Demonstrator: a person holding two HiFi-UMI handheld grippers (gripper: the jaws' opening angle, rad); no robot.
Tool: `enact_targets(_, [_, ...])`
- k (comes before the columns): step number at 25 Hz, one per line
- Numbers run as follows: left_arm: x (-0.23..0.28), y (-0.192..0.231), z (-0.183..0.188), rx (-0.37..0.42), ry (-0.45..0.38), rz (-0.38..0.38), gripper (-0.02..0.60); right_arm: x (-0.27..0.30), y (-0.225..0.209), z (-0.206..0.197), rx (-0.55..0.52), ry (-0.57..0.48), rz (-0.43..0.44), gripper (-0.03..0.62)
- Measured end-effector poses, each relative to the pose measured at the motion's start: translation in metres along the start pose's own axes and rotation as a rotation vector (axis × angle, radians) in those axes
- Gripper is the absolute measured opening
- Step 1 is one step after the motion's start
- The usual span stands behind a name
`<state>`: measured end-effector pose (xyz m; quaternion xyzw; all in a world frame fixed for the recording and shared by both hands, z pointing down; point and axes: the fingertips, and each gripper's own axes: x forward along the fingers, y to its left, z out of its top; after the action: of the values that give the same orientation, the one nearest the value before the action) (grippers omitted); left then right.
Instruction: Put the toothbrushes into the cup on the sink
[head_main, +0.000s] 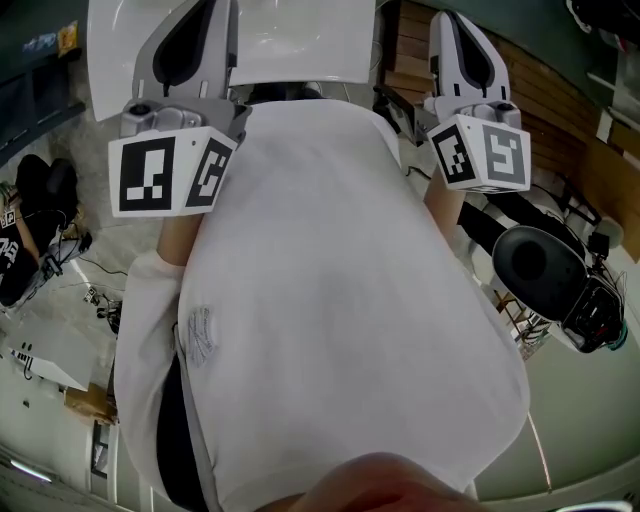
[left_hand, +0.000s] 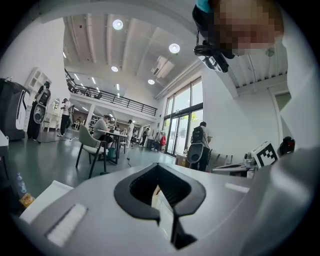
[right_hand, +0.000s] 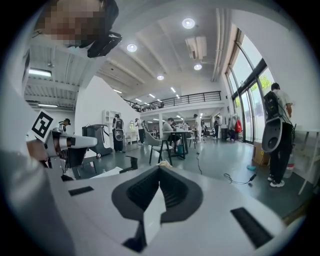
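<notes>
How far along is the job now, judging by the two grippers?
Nothing looks done: no toothbrush, cup or sink shows in any view. In hand: nothing; the left gripper and the right gripper are both shut and empty. The whole job is left.

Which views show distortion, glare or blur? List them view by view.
Head view: fisheye bend at the edges, the person's white shirt fills the middle, evenly lit. Left gripper view: round dark vignette, ceiling lights flare, a mosaic patch at top. Right gripper view: same vignette, bright windows wash out, the jaws close up look soft.
</notes>
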<state>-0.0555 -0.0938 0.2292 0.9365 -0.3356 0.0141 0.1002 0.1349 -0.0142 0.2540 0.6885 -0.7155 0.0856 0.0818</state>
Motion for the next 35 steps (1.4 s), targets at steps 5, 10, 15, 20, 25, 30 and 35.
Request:
enact_targets(5, [0.001,-0.035,-0.006,0.001,-0.018,0.003,0.001,-0.027,-0.022,-0.008,-0.009,0.004,0.007,0.011])
enact_targets(10, [-0.001,-0.059,-0.014,-0.002,-0.035,0.013,0.002,-0.043,-0.034,-0.017,-0.018,-0.001,0.025,0.011])
enact_targets(15, [-0.016,-0.076,-0.021,0.007,-0.057,0.021,0.002,-0.058,-0.034,-0.03,-0.01,-0.013,0.042,0.011])
enact_targets(20, [0.002,-0.091,-0.021,0.015,-0.061,0.038,0.002,-0.056,-0.06,-0.031,-0.011,-0.012,0.055,0.011])
enact_targets(25, [0.014,-0.095,-0.021,0.022,-0.066,0.041,0.002,-0.05,-0.074,-0.037,0.002,-0.02,0.048,0.011])
enact_targets(30, [0.023,-0.105,-0.025,0.029,-0.056,0.036,0.001,-0.051,-0.084,-0.038,-0.006,-0.018,0.058,0.011])
enact_targets(35, [0.015,-0.112,-0.018,0.04,-0.064,0.037,0.002,-0.061,-0.081,-0.034,-0.001,-0.032,0.062,0.011])
